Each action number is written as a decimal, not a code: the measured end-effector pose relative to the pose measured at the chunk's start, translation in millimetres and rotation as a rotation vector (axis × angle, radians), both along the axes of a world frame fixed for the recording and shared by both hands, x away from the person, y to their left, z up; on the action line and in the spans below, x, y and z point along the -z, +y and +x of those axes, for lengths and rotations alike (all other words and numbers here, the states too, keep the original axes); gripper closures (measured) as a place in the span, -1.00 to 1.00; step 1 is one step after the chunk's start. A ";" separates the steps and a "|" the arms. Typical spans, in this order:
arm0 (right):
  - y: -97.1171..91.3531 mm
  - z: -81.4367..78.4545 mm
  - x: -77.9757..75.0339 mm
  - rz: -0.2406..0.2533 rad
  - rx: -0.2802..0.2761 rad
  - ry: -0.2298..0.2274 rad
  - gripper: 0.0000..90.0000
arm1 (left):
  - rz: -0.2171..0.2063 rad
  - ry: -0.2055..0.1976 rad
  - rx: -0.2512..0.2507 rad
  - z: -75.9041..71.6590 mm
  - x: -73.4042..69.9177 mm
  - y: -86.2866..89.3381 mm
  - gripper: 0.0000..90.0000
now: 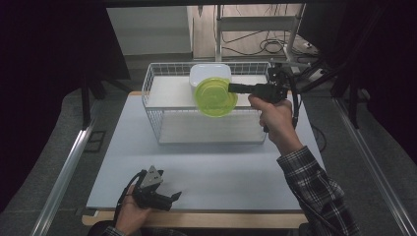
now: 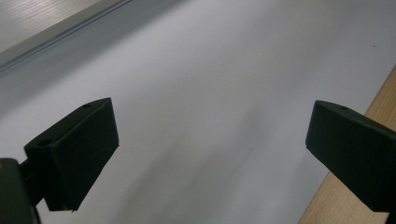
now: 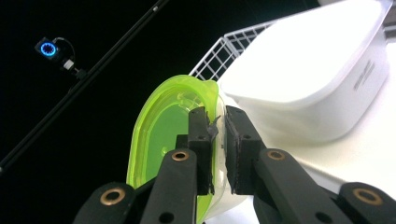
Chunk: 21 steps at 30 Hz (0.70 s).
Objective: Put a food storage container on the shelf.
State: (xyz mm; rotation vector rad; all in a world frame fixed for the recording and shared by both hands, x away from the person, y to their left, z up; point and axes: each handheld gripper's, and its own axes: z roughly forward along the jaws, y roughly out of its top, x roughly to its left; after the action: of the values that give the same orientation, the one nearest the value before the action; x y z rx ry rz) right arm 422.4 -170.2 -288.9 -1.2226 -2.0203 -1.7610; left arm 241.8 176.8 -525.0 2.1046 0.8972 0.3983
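A round bright green container (image 1: 215, 97) with a clear body hangs in the air in front of the white wire basket (image 1: 152, 78), tipped so its lid faces the camera. My right gripper (image 1: 235, 89) is shut on its rim, coming in from the right. In the right gripper view the two jaws pinch the green container's rim (image 3: 159, 135), with a white lidded box (image 3: 317, 79) right behind it. That white box (image 1: 210, 73) sits on the basket's upper shelf. My left gripper (image 1: 169, 199) rests low at the table's near left edge, open with nothing between its jaws (image 2: 210, 154).
The basket stands at the back middle of the white table top (image 1: 206, 167), whose wooden edge (image 1: 196, 219) runs along the front. A metal rail (image 1: 64, 172) lies at the left, another at the right. Cables and a rack stand behind the table.
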 end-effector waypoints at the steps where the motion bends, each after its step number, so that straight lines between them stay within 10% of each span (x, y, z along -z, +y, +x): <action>1: 0.3 1.7 -2.3 0.001 0.007 0.001 0.82 | 0.000 0.001 0.001 0.0 0.1 -0.2 -0.95; 21: 25.8 39.6 -38.8 0.011 0.190 -0.019 0.82 | -0.006 0.005 0.013 -0.7 0.3 -0.6 -0.95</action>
State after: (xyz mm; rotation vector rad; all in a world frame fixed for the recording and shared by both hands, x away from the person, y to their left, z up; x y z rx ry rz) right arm 462.0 -144.4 -250.0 -1.4417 -1.9582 -1.8704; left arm 241.2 176.2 -525.2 2.1057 0.8858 0.3830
